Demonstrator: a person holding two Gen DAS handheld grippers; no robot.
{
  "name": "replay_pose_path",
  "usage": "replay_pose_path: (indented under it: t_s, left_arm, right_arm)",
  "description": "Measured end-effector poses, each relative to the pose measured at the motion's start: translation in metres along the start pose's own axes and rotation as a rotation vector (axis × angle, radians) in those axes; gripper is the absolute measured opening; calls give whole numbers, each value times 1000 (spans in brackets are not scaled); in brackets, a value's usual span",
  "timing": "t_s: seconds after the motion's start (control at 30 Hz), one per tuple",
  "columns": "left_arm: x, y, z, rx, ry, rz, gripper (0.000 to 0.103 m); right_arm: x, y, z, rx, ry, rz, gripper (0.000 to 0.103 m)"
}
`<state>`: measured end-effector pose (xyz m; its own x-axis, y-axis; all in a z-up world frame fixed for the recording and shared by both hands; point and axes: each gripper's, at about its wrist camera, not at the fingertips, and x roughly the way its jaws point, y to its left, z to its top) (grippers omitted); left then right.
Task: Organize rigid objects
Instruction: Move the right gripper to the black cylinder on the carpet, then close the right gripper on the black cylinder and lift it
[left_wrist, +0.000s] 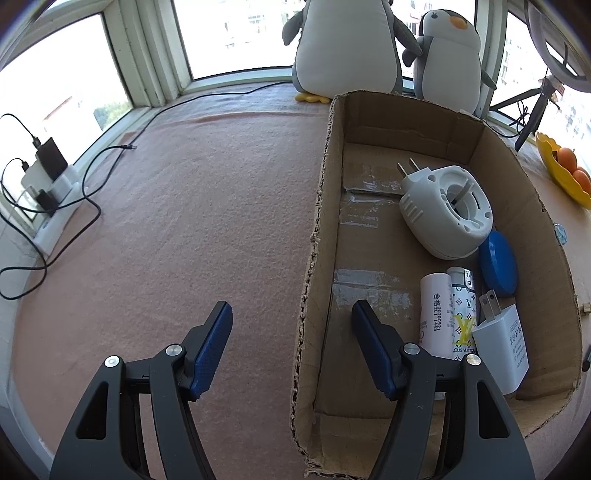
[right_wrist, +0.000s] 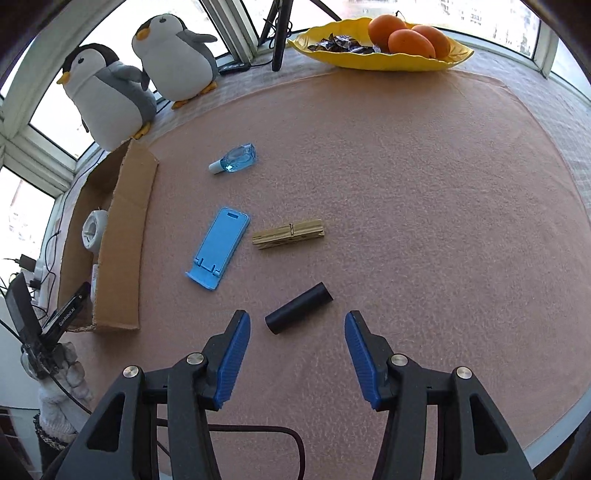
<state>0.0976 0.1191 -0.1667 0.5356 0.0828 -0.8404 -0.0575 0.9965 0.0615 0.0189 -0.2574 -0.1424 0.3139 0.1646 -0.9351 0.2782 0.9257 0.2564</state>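
1. Left gripper (left_wrist: 291, 325) hangs with jaws apart and empty, straddling the cardboard box's (left_wrist: 314, 236) wall; a white plug-in heater (left_wrist: 443, 210) lies inside at two o'clock.
2. Right gripper (right_wrist: 297, 332), jaws spread and empty, hovers over the pink mat (right_wrist: 406, 184); a black cylinder (right_wrist: 299, 308) lies between its fingertips, a blue phone stand (right_wrist: 218, 247) at eleven o'clock.

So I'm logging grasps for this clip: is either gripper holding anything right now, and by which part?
Nothing is held. The left gripper straddles the box wall, fingers apart and not touching it. The right gripper is open above the black tube.
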Motion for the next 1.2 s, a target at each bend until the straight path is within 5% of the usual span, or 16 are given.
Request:
replay_pose_path:
  t_s: [0.53, 0.9, 1.2]
  left_arm:
    - [3, 4, 1, 8, -19, -36, 68]
    - [7, 7, 4, -14, -23, -64, 69]
    - [7, 8, 3, -38, -21, -61, 70]
  right_arm:
    - [41, -5, 17, 106, 86, 1, 34]
    - [48, 26, 16, -121, 93, -138, 15]
    - [30, 40, 15, -184, 36, -60, 15]
